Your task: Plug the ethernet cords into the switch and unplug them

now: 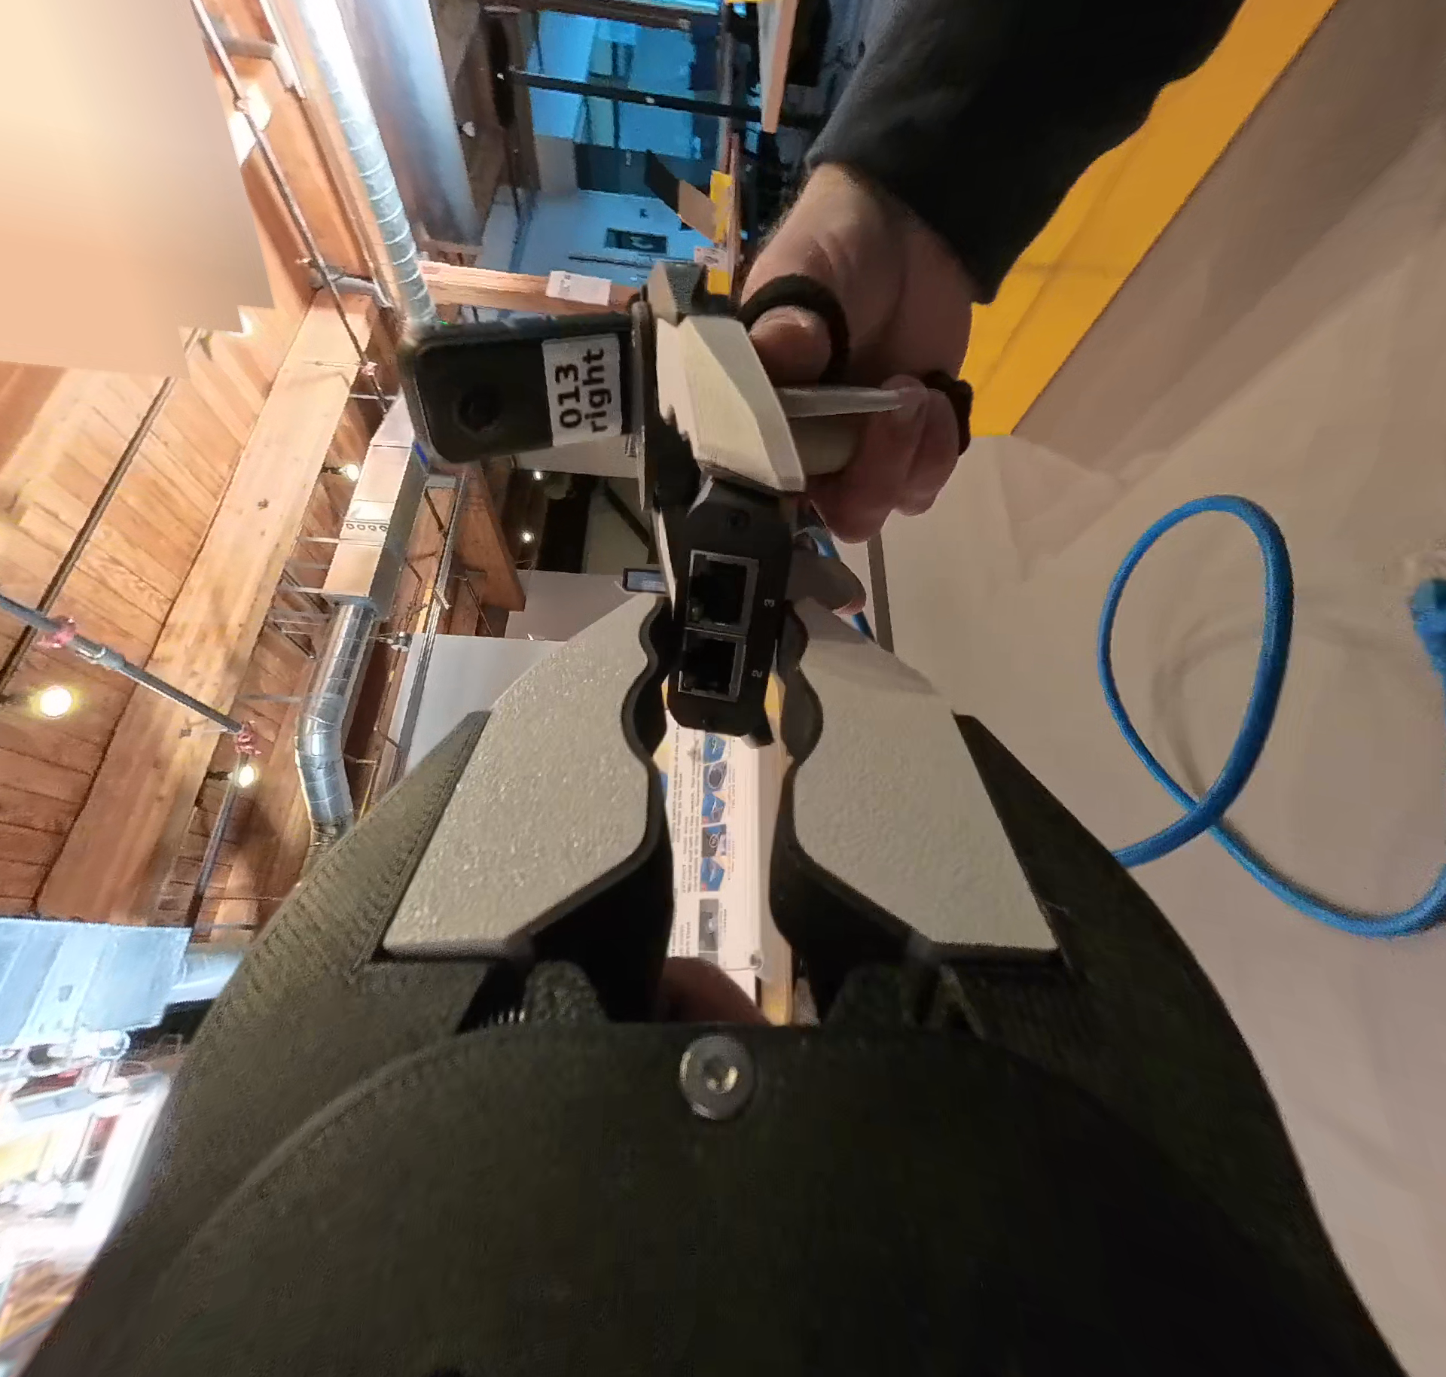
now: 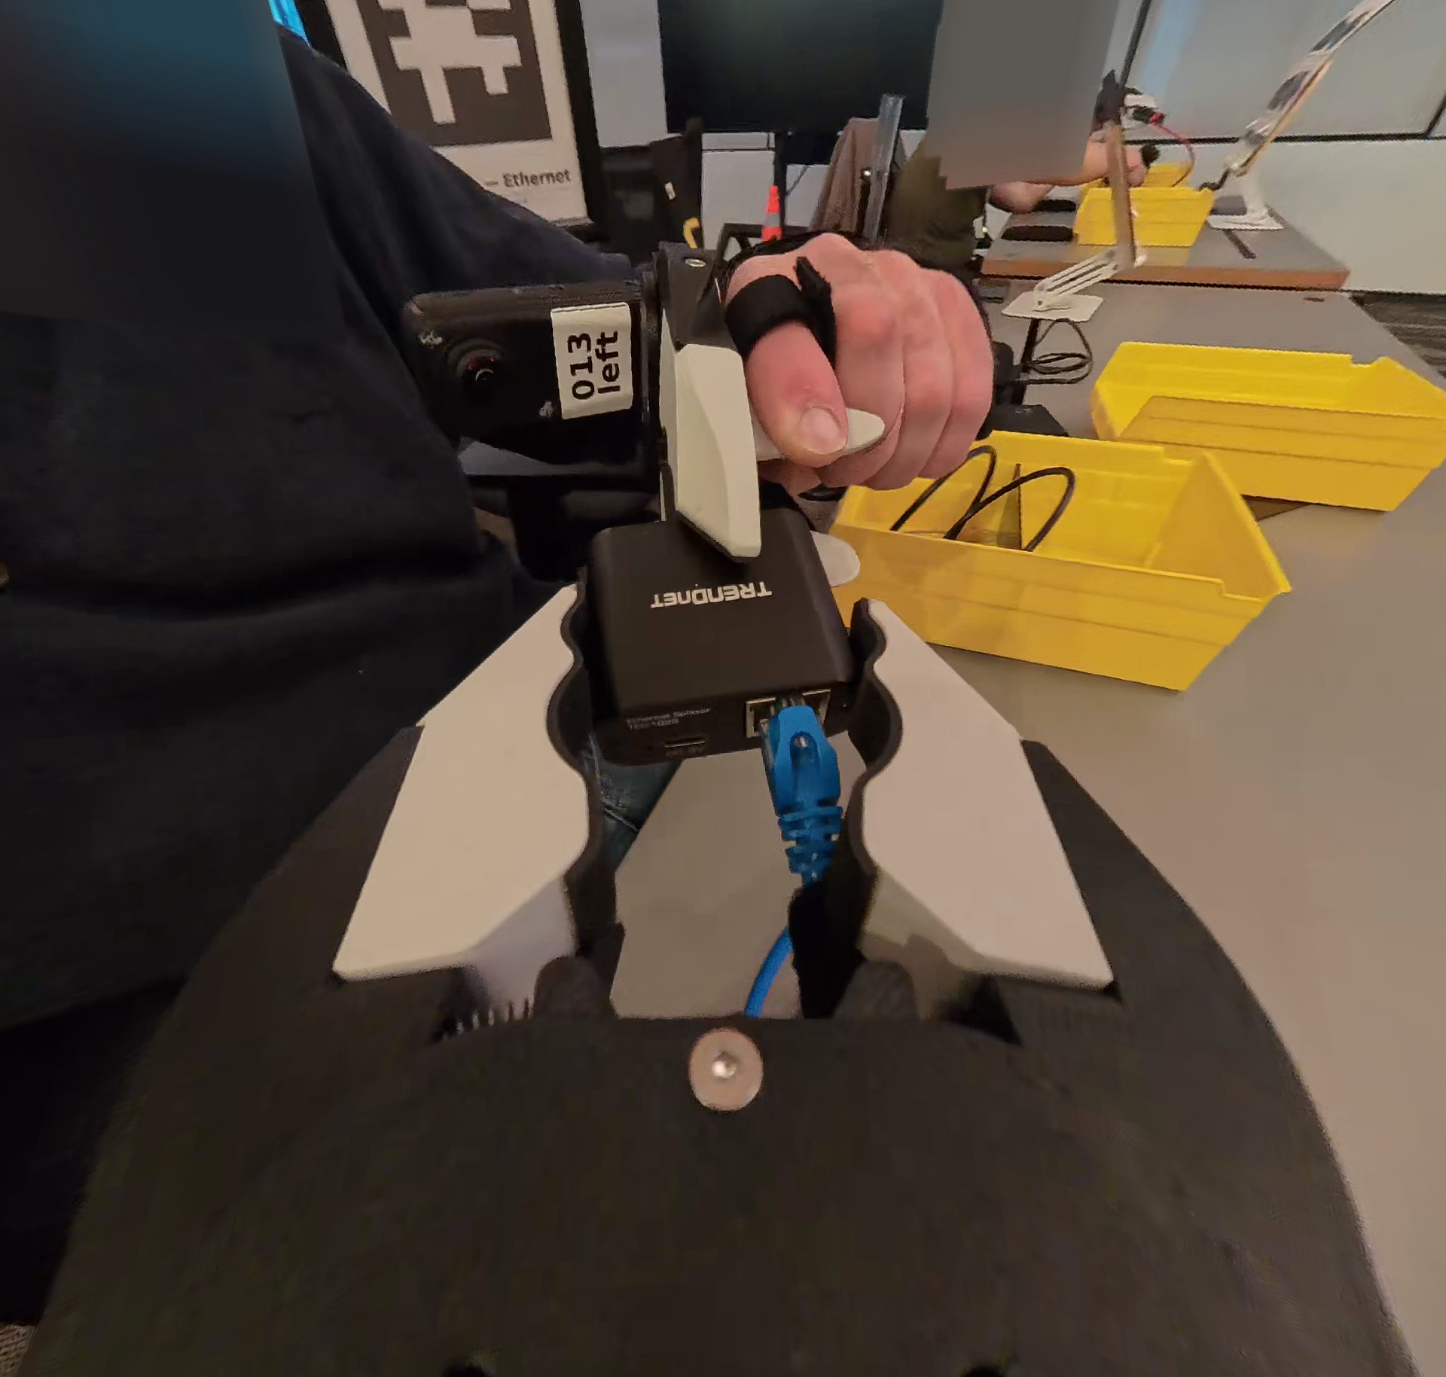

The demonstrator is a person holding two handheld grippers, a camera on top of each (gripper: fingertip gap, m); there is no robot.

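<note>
Close between the fingers of my right gripper (image 2: 716,674) sits the black switch (image 2: 704,635), lifted off the grey table (image 2: 1291,831). These fingers press on its two side walls near the end that carries a port, so they are pinching the switch. A blue ethernet cord (image 2: 802,784) is plugged into that port; its plug points back toward my camera and the cord runs down between the fingers, nearer the right one.

From the opposite end, my left gripper (image 1: 716,659) is also closed on the switch (image 1: 724,628), fingers on its two broad faces. Two empty ports on this end face my left camera.

I judge the step in hand to be steadying the switch for plugging or unplugging. To do it well, I would keep one gripper clamped firmly, free the other to take the plug by its body, and pull or push straight along the port's axis without twisting. I cannot see whether the plug's latch is fully seated.

Farther off in the left view, more blue cord (image 1: 1189,714) loops on the table. Beyond the switch in the right view stand yellow bins (image 2: 1056,604), one holding a black cable (image 2: 986,495).
</note>
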